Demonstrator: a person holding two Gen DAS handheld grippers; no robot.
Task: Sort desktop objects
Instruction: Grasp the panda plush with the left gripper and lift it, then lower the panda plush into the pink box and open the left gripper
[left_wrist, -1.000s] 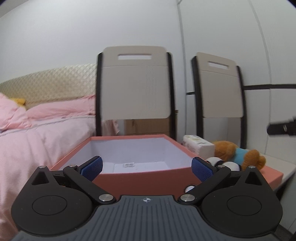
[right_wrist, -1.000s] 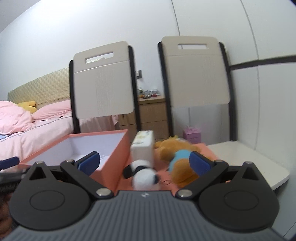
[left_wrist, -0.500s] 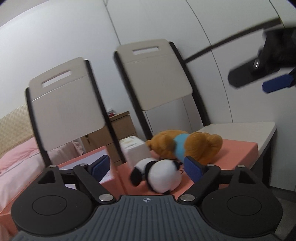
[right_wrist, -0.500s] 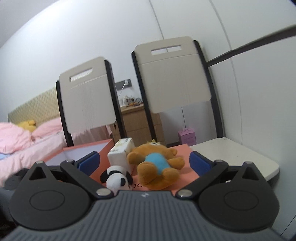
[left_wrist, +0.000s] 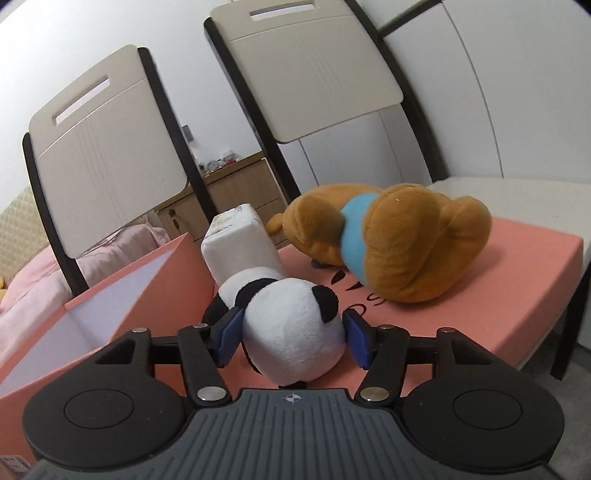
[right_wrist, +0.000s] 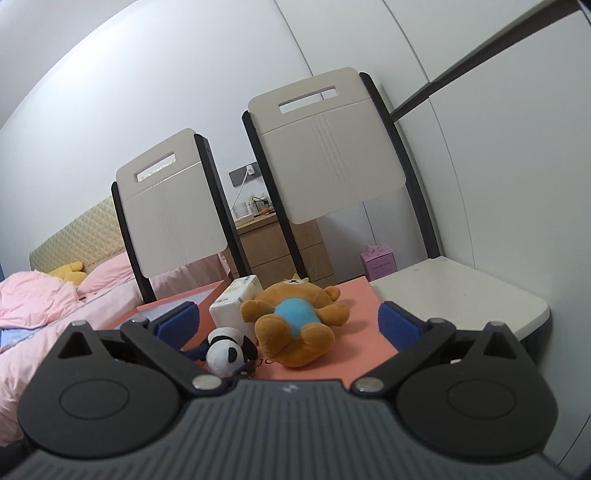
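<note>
A plush panda (left_wrist: 291, 332) lies on the salmon lid (left_wrist: 517, 280), and my left gripper (left_wrist: 291, 338) has its blue pads pressed on both sides of it. Behind it stand a white tissue pack (left_wrist: 240, 240) and a brown bear in a blue shirt (left_wrist: 391, 243). The open salmon box (left_wrist: 122, 295) is at left. In the right wrist view my right gripper (right_wrist: 288, 321) is open and empty, held back above the panda (right_wrist: 225, 354), bear (right_wrist: 295, 325), tissue pack (right_wrist: 236, 302) and box (right_wrist: 177, 299).
Two folding chairs (right_wrist: 325, 147) stand behind the table. A pink bed (right_wrist: 44, 306) is at left, a wooden dresser (right_wrist: 280, 247) behind, and the white tabletop (right_wrist: 461, 295) runs to the right by the wall.
My left gripper swung right from over the box to the panda and closed its pads onto it. My right gripper pulled back and rose, staying open.
</note>
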